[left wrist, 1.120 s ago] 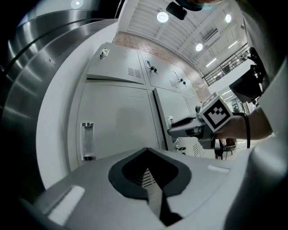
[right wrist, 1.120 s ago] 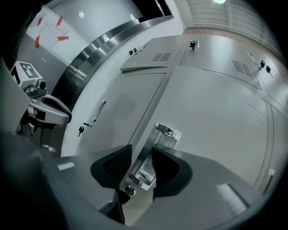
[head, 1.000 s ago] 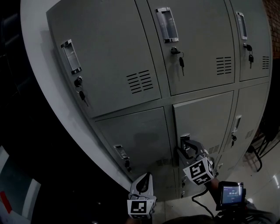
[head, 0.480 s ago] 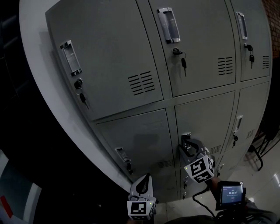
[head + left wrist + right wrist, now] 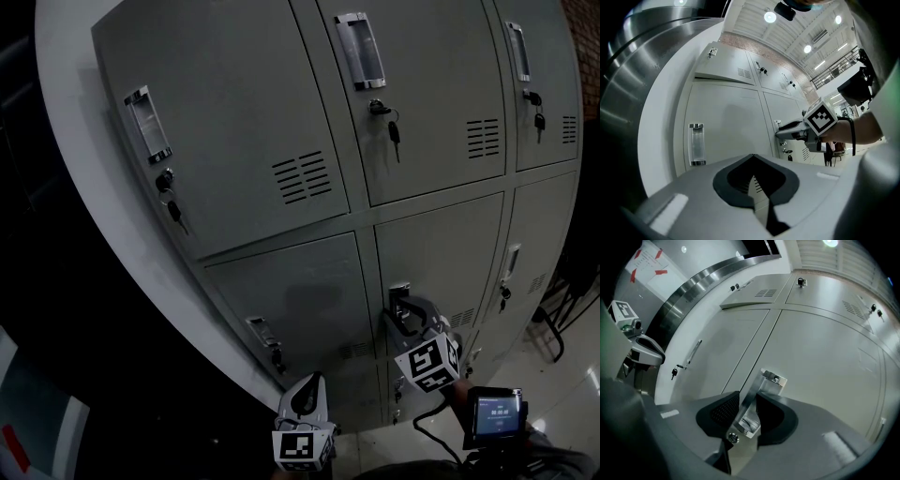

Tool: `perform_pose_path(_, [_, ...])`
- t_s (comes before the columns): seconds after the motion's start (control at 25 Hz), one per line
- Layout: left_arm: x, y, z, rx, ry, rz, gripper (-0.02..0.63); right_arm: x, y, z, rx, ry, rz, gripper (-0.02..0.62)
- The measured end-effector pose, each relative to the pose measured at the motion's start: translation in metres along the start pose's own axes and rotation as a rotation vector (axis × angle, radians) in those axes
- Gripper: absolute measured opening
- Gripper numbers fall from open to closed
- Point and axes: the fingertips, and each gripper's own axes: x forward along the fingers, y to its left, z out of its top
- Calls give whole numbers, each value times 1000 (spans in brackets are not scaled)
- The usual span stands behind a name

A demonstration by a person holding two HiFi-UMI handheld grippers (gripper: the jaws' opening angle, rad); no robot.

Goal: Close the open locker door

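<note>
While the right gripper point(image 5: 401, 314) clamps the handle point(image 5: 755, 397), the stiff, light metal door point(image 5: 439, 255) should swing easily; left gripper point(image 5: 753, 159) closed, empty

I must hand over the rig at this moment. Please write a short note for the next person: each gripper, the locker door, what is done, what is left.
Left gripper: fingers shut, empty, held low in front of the lower left door.
Right gripper: fingers shut on the handle of the lower middle door.
Done: that door looks about flush with its neighbours; no open gap shows.
Left: whether it is fully latched cannot be told, so probably press it home, then open the fingers and draw back.
</note>
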Motion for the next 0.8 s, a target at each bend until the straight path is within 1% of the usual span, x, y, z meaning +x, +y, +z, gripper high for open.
perform_pose_path(0.12, [-1, 0, -1, -3, 5, -1, 2, -2, -1, 0, 2, -5, -10, 129])
perform_pose_path(0.28, [-2, -2, 2, -1, -11, -8, 2, -6, -2, -1, 10, -8, -16, 147])
perform_pose_path(0.4, [-2, -6, 0, -7, 10, -16, 2, -12, -4, -4, 17, 0, -22, 160])
perform_pose_path(0.6, [-3, -16, 0, -27, -6, -39, 2, -29, -4, -8, 26, 17, -26, 158])
perform_pose_path(0.8, [-1, -37, 1, -59, 19, -83, 2, -58, 1, -18, 35, 43, -22, 142])
